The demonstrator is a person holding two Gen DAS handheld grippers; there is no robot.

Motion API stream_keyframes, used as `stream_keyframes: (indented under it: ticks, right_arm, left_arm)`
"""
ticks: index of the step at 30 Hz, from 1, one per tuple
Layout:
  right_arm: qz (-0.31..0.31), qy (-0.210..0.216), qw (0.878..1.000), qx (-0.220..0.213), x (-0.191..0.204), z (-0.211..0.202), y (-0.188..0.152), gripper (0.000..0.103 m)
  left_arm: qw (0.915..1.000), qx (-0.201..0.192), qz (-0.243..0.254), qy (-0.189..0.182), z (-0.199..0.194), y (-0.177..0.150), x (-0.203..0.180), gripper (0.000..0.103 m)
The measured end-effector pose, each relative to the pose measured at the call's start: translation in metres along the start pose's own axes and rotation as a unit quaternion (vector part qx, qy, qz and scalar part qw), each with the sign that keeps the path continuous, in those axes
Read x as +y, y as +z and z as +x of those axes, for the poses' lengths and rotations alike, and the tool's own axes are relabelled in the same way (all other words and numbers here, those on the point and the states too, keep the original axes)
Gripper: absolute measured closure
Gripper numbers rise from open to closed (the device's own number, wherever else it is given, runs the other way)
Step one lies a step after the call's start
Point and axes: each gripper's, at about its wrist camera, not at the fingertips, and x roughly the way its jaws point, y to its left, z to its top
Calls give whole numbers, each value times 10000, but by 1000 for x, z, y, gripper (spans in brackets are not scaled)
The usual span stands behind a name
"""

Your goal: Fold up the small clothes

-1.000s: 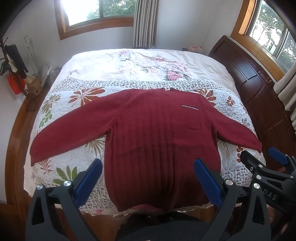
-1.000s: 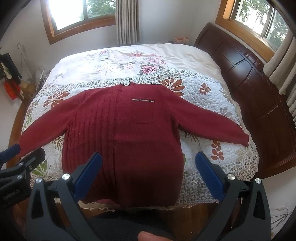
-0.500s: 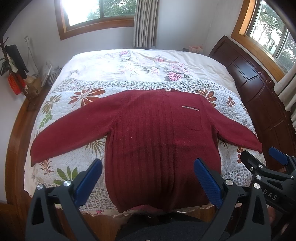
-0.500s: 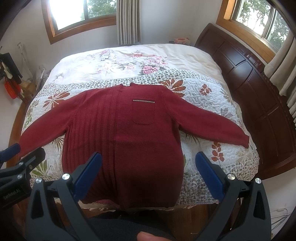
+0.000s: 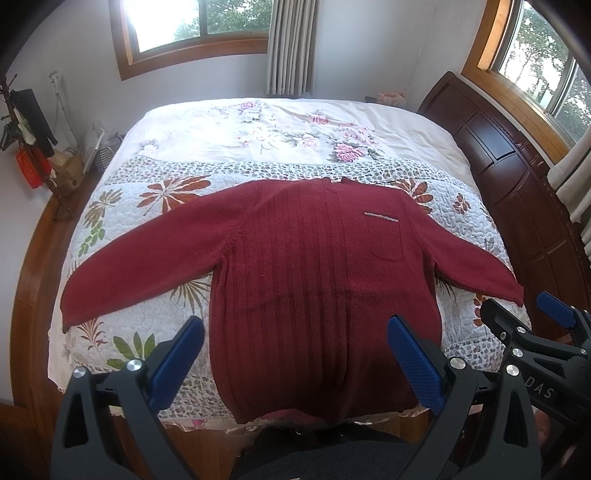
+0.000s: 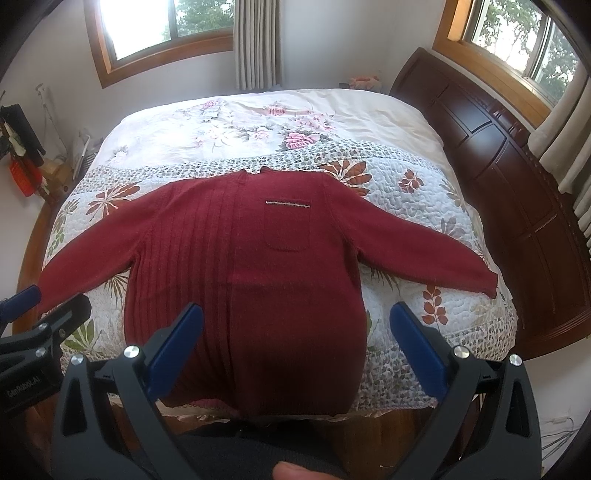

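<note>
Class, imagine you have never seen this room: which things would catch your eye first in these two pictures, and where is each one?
The dark red sweater stands out first: it lies flat on the near half of the floral quilt, sleeves spread to both sides, hem at the bed's near edge. Next come the blue-padded fingers of the left gripper and right gripper, both open, at the bottom of each view above the hem. Bright wood-framed windows fill the far wall.

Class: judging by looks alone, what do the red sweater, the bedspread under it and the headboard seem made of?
Red sweater: knitted yarn, probably wool or acrylic; matte, fuzzy, vertical ribs. Bedspread: quilted fabric, likely cotton; stitched puffy pattern, printed leaves. Headboard: dark wood, glossy varnish; panelled, reflecting light.
</note>
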Motion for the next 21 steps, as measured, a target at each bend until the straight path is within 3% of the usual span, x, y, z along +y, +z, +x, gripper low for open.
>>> stream_keyframes:
  ticks: [16, 21]
  right_arm:
    - [0, 3, 10000, -35, -2, 1, 4, 3]
    - [10, 0, 10000, -50, -6, 2, 4, 3]
  left_arm:
    - [9997, 200, -118, -81, 11, 1, 4, 4]
    - [9998, -131, 17, 138, 6, 2, 0, 4]
